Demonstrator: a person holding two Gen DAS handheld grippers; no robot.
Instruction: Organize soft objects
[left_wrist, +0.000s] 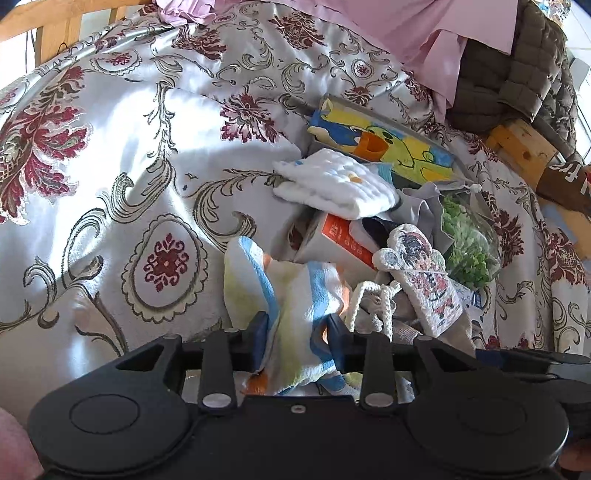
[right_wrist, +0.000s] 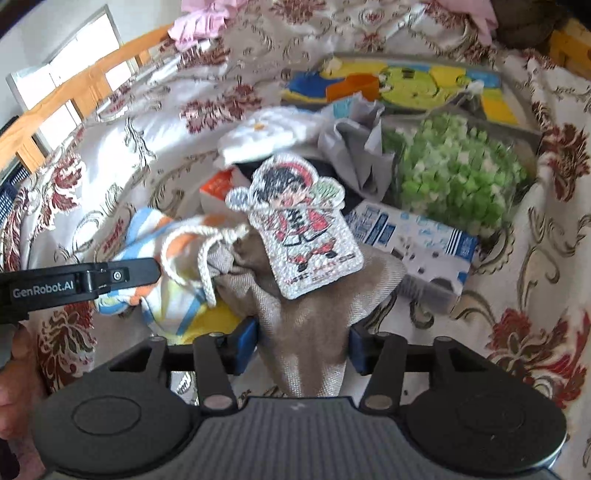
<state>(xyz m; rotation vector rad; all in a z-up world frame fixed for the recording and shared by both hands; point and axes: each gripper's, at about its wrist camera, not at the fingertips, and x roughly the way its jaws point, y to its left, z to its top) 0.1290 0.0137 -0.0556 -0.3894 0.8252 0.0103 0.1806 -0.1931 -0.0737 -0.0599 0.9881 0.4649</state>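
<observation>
My left gripper (left_wrist: 297, 341) is shut on a striped towel (left_wrist: 291, 291) in white, blue, orange and yellow; the towel also shows in the right wrist view (right_wrist: 155, 236). My right gripper (right_wrist: 301, 341) is shut on a beige drawstring bag (right_wrist: 314, 317) with a white cord (right_wrist: 207, 251). A sparkly cartoon-figure patch (right_wrist: 299, 225) lies on the bag, and shows in the left wrist view (left_wrist: 421, 273). A folded white cloth (left_wrist: 336, 184) lies farther back on the pile.
All lies on a floral bedspread (left_wrist: 129, 166). In the pile: a colourful picture box (left_wrist: 384, 144), a bag of green bits (right_wrist: 454, 173), a blue-white carton (right_wrist: 417, 240), an orange-white box (left_wrist: 340, 240), grey cloth (right_wrist: 351, 147). Wooden rail (right_wrist: 74, 92) at left; pink fabric (left_wrist: 406, 26) behind.
</observation>
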